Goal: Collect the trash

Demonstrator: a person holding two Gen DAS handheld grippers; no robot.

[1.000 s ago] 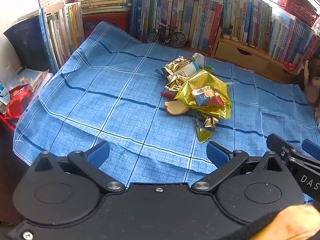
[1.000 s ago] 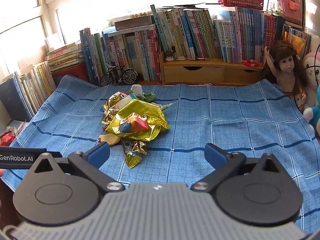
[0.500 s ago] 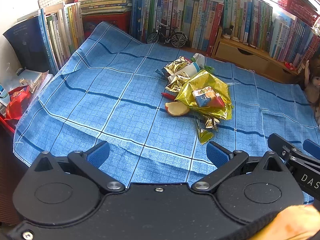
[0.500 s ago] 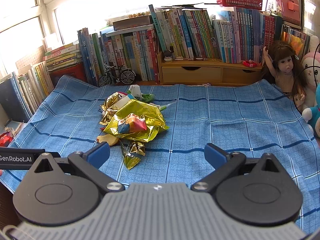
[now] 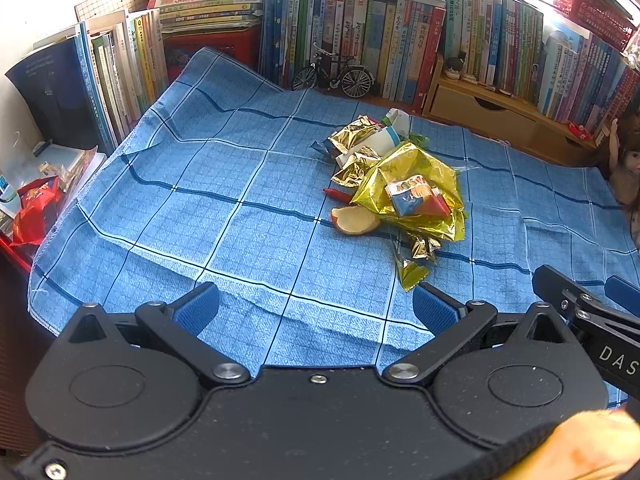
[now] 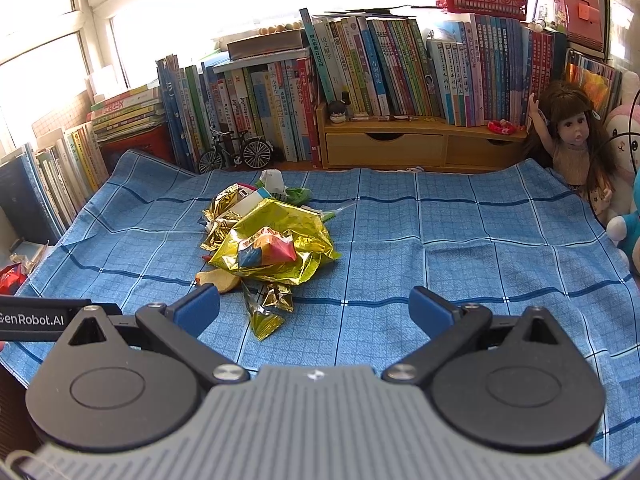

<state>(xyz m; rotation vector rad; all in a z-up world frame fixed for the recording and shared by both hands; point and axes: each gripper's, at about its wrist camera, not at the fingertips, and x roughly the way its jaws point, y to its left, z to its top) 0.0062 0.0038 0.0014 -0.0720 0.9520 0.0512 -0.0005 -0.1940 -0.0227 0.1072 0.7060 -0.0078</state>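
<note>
A heap of trash lies mid-cloth: a crumpled gold foil bag (image 5: 416,184) (image 6: 280,236) with a small colourful wrapper (image 5: 416,200) (image 6: 266,250) on top, smaller gold wrappers (image 5: 354,136) (image 6: 226,204), a white carton (image 5: 380,140) and an apple slice (image 5: 354,220) (image 6: 218,278) at its near edge. A small folded gold wrapper (image 5: 412,272) (image 6: 266,314) lies nearest me. My left gripper (image 5: 316,308) hovers open near the cloth's front edge, short of the heap. My right gripper (image 6: 314,308) is open too, just before the folded wrapper. Both hold nothing.
The blue checked cloth (image 5: 200,184) (image 6: 460,248) covers the table. Books line the back and left (image 5: 360,40) (image 6: 360,72); a toy bicycle (image 5: 334,78) (image 6: 236,154), a wooden drawer shelf (image 6: 400,146) and a doll (image 6: 572,144) stand behind. A red bag (image 5: 36,208) lies off the left edge.
Both grippers have eased slightly forward toward the heap. Their fingers stay open and the trash has not moved.
</note>
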